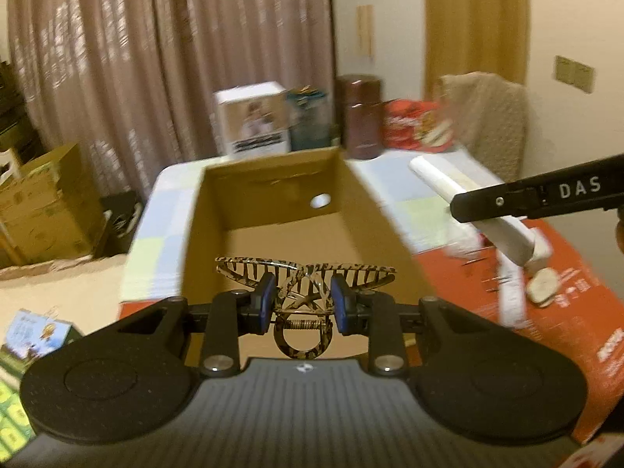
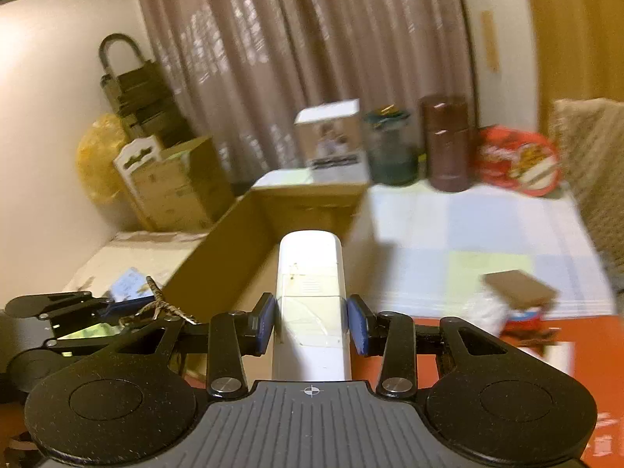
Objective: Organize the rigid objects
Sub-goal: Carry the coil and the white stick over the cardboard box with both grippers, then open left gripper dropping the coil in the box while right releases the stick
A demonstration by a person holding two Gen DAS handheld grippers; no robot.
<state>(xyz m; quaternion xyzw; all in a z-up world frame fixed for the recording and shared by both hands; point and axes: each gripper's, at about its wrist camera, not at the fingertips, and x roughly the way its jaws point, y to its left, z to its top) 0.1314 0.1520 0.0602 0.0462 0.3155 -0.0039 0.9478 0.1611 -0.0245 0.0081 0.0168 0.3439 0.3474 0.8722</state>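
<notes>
One hair claw (image 1: pixel 306 284), one white remote (image 2: pixel 310 304), each gripped.

Warm, dim indoor light; backgrounds smeared by motion blur, fisheye bending the edges.

Beyond the left tongs (image 1: pixel 300 300), the white carton (image 1: pixel 253 119), teal jar (image 1: pixel 310 119) and brown canister (image 1: pixel 360 115) were smeared; their labels could not be read. The white remote (image 2: pixel 310 300) ran under the right tongs' (image 2: pixel 312 321) body, its near end hidden. Right of those tongs, a brown slab (image 2: pixel 520 288) was blurred beyond telling.
</notes>
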